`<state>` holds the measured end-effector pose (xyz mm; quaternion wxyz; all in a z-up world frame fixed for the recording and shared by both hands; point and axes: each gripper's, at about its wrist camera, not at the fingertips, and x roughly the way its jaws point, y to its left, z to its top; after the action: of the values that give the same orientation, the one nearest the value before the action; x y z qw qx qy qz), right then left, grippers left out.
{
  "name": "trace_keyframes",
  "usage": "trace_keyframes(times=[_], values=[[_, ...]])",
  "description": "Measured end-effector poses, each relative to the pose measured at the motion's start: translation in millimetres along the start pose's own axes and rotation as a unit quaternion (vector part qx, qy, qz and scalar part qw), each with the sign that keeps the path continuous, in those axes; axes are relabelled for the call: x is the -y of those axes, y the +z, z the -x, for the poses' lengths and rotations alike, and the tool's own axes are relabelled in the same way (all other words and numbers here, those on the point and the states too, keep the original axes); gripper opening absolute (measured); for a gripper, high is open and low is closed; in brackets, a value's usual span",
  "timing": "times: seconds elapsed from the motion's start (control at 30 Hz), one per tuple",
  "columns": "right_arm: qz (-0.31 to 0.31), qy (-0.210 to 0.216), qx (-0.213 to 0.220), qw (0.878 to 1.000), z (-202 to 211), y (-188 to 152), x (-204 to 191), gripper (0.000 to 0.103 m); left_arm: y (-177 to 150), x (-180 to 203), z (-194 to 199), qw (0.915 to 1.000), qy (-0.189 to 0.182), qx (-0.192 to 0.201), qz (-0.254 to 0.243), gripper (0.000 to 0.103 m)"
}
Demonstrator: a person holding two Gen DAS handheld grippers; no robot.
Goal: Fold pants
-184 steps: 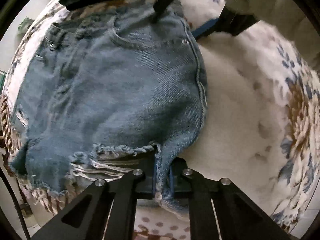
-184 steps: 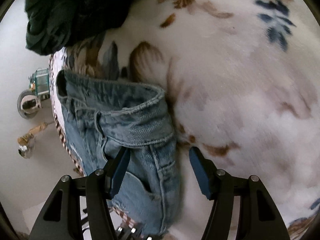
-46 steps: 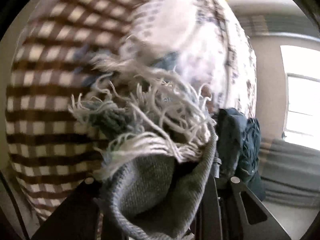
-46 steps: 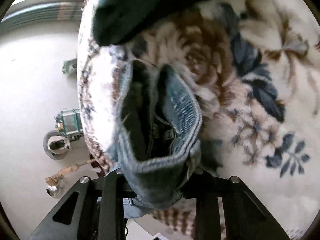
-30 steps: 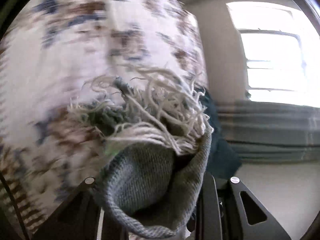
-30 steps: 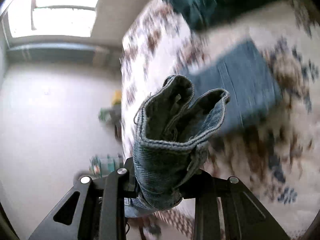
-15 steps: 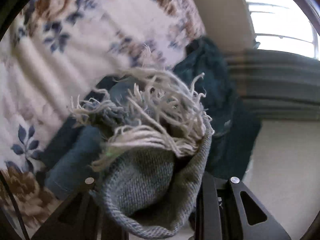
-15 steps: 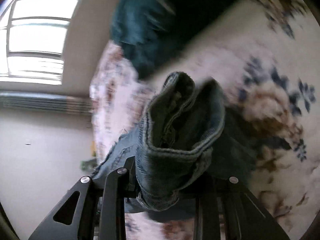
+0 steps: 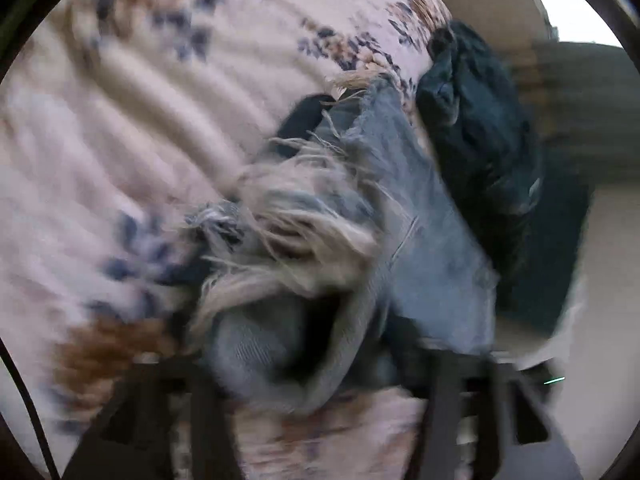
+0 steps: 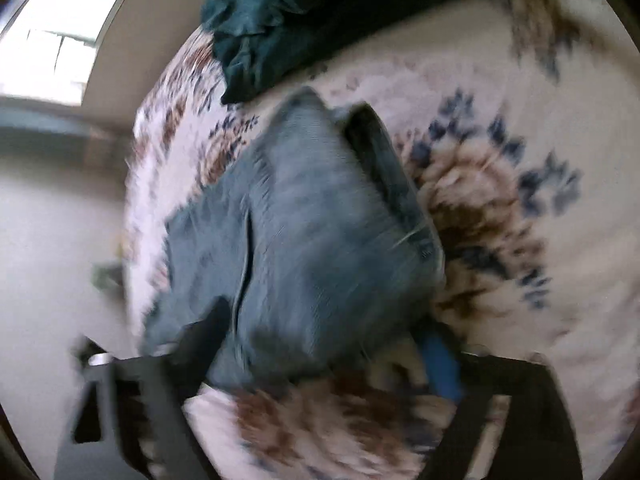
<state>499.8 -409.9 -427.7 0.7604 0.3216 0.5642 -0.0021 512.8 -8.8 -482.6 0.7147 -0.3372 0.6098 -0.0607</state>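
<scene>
floral blanket (image 10: 520,80): 1 denim shorts (image 10: 312,232); right jaws wide, left jaws unclear.

Motion blur is smearing both views. The frayed pale-blue denim shorts (image 9: 304,280) are bunching between the left gripper's (image 9: 316,364) fingers, hiding their tips. Ahead of the right gripper (image 10: 324,344), the dark teal crumpled garment (image 10: 260,16) is running off the top edge.
</scene>
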Motion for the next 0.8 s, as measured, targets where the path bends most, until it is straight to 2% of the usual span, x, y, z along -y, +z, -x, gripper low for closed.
trace_keyframes(times=[0.03, 0.1, 0.17, 0.2, 0.27, 0.4, 0.5, 0.57, 0.8], values=[[0.029, -0.032, 0.007, 0.999, 9, -5, -12, 0.095, -6, 10, 11, 0.9982, 0.047, 0.016, -0.033, 0.094], [0.091, -0.119, 0.024, 0.988, 24, -22, -39, 0.095, -21, 32, 35, 0.9860, 0.115, 0.058, -0.106, 0.094], [0.138, -0.192, 0.044, 0.971, 35, -34, -63, 0.095, -36, 51, 48, 0.9670, 0.170, 0.086, -0.170, 0.094], [0.150, -0.214, 0.050, 0.964, 36, -40, -69, 0.095, -44, 64, 54, 0.9545, 0.198, 0.096, -0.202, 0.094], [0.163, -0.250, 0.059, 0.953, 43, -55, -81, 0.095, -55, 77, 60, 0.9392, 0.232, 0.099, -0.233, 0.094], [0.148, -0.267, 0.084, 0.948, 77, -71, -93, 0.095, -71, 91, 78, 0.9324, 0.236, 0.103, -0.253, 0.094], [0.145, -0.271, 0.107, 0.946, 120, -87, -106, 0.095, -83, 108, 97, 0.9233, 0.243, 0.121, -0.272, 0.094], [0.142, -0.267, 0.119, 0.946, 144, -95, -110, 0.095, -93, 119, 114, 0.9210, 0.240, 0.129, -0.278, 0.094], [0.153, -0.252, 0.171, 0.940, 257, -144, -141, 0.095, -150, 150, 198, 0.9091, 0.231, 0.175, -0.299, 0.094]])
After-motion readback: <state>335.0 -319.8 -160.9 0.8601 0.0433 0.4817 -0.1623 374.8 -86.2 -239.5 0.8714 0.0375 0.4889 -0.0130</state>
